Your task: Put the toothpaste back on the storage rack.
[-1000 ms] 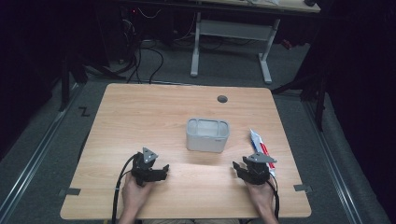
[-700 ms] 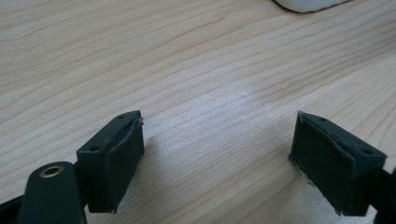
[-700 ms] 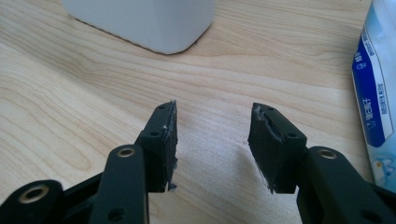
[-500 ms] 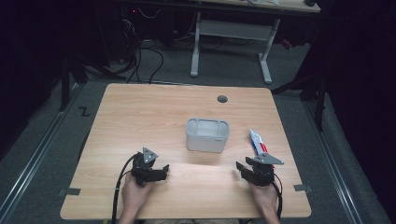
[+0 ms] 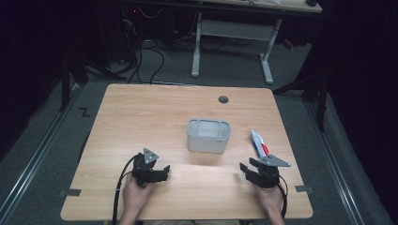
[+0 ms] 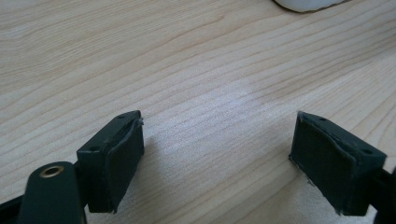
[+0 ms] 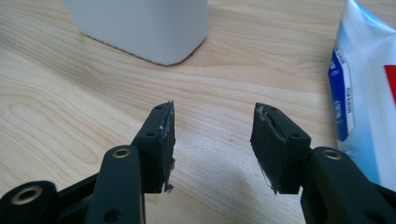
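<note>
Toothpaste tube, white, blue and red plastic (image 5: pixel 258 143), lies just ahead-right of my right gripper (image 5: pixel 256 169), long axis pointing away; jaws half open, holding nothing.

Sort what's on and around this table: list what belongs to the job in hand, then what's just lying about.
In the job:
- toothpaste tube, nearest the right claw
- white container, mid-table
- left claw, open over bare wood

Lying about:
- grommet hole in the table
- second desk's frame behind
- floor cables
</note>
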### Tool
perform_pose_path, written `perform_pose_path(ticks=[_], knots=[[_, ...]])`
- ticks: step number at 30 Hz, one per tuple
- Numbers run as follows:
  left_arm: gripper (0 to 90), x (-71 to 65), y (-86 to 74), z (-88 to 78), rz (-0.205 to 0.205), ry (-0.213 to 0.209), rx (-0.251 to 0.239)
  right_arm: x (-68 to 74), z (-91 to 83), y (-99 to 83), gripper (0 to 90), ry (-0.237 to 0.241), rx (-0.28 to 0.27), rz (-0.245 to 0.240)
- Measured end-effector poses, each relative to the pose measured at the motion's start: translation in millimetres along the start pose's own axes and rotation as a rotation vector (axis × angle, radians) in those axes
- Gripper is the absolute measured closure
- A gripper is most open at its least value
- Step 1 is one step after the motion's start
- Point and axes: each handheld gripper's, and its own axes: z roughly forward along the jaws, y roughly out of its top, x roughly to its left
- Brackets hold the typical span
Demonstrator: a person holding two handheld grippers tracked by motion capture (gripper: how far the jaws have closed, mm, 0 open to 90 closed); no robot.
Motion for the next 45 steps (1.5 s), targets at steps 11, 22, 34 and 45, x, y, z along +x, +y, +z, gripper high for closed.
perform_pose_path(ticks=[11,22,34,45], knots=[[17.6,-0.1,0.0,0.0,0.000,0.000,0.000,-1.3,-8.7,0.9,45.8,0.024,-0.029,-0.007],[17.6,-0.1,-0.1,-0.1,0.000,0.000,0.000,-16.1,-23.0,11.3,47.6,0.001,-0.068,-0.009],[17.6,-0.2,-0.1,-0.1,0.000,0.000,0.000,-30.7,-23.4,14.4,56.2,-0.042,-0.037,0.035],[17.6,-0.2,-0.1,-0.1,-0.001,0.000,0.000,-41.2,-25.0,25.1,62.8,-0.059,0.011,0.026]])
